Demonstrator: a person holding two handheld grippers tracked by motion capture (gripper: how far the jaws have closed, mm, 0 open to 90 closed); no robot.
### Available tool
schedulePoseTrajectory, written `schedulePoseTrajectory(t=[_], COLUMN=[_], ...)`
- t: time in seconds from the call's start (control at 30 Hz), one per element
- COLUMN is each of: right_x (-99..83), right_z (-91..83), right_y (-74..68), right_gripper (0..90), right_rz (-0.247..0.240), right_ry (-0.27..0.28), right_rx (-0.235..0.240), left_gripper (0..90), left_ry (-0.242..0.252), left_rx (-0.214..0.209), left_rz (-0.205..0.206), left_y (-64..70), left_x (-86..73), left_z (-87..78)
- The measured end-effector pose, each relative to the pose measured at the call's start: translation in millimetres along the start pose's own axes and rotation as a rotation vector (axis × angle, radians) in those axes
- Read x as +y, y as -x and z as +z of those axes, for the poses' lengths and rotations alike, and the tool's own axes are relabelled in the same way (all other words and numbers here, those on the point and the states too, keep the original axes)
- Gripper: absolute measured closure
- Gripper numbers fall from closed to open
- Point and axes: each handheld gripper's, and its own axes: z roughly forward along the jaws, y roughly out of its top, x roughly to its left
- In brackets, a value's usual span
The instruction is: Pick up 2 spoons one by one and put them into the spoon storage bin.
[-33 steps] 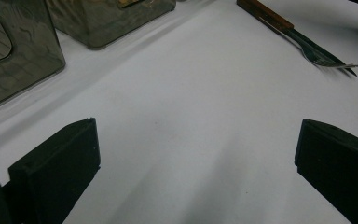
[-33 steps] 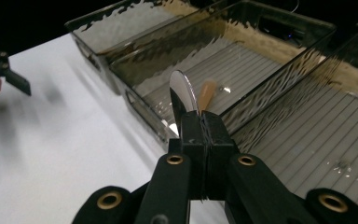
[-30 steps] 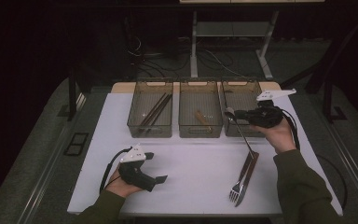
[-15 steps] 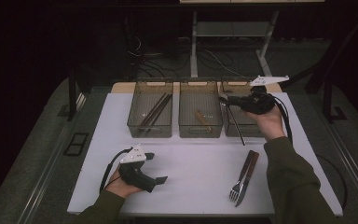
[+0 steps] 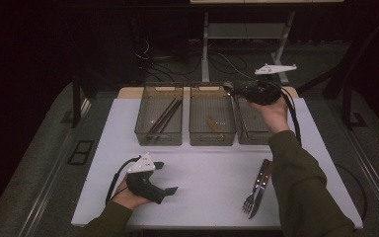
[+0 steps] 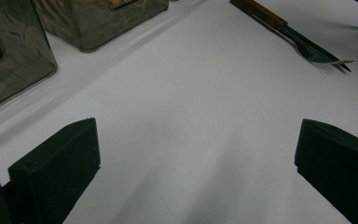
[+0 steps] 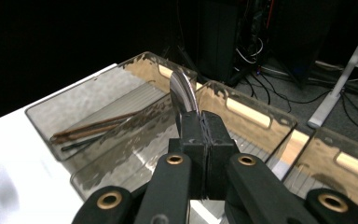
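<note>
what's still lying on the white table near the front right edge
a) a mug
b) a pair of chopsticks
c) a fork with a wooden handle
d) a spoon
c: a fork with a wooden handle lies on the white table in front of the three bins, tines toward the front edge; the left tool's view shows its tines too.

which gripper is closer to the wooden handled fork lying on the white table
Left, though not by much. The left gripper rests open on the white table, level with the wooden-handled fork. The right gripper is raised over the bins, behind the fork.
</note>
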Motion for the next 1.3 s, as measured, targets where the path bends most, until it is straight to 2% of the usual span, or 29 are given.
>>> schedulePoseTrajectory(t=[0.2, 0.4, 0.57, 0.8, 1.13, 1.2, 1.27, 1.3], right_x=[15.4, 17.2, 8.5, -6.8, -35.6, -38.9, -39.5, -39.0], right_z=[19.7, 41.1, 57.8, 75.8, 87.3, 89.1, 89.5, 88.8], right_y=[-4.1, -9.6, -9.6, -10.8, -4.7, -3.8, -3.7, -3.8], right_gripper=[89.3, 89.3, 89.3, 89.3, 89.1, 88.0, 78.7, 76.7], right_rz=[-0.024, -0.048, -0.043, -0.064, -0.017, -0.013, -0.002, -0.007], right_ry=[0.000, -0.002, -0.024, -0.084, -0.160, -0.169, -0.173, -0.171], right_rx=[-0.024, -0.037, -0.042, -0.071, -0.094, -0.099, -0.112, -0.119], left_gripper=[0.0, 0.0, 0.0, 0.0, 0.0, 0.0, 0.0, 0.0], left_ry=[0.002, 0.000, 0.000, -0.005, -0.010, -0.009, -0.011, -0.011], left_rx=[-0.004, -0.007, -0.009, -0.008, -0.008, -0.008, -0.008, -0.007], left_rz=[-0.003, 0.002, 0.010, 0.018, 0.013, 0.013, 0.018, 0.018], left_y=[0.2, 1.1, 1.4, 1.3, 1.7, 1.7, 1.5, 1.5], left_x=[0.0, 0.2, 0.2, 0.1, -0.1, -0.2, 0.0, 0.0], left_z=[-0.7, -0.3, -0.2, -0.5, -0.1, 0.2, -0.1, -0.2])
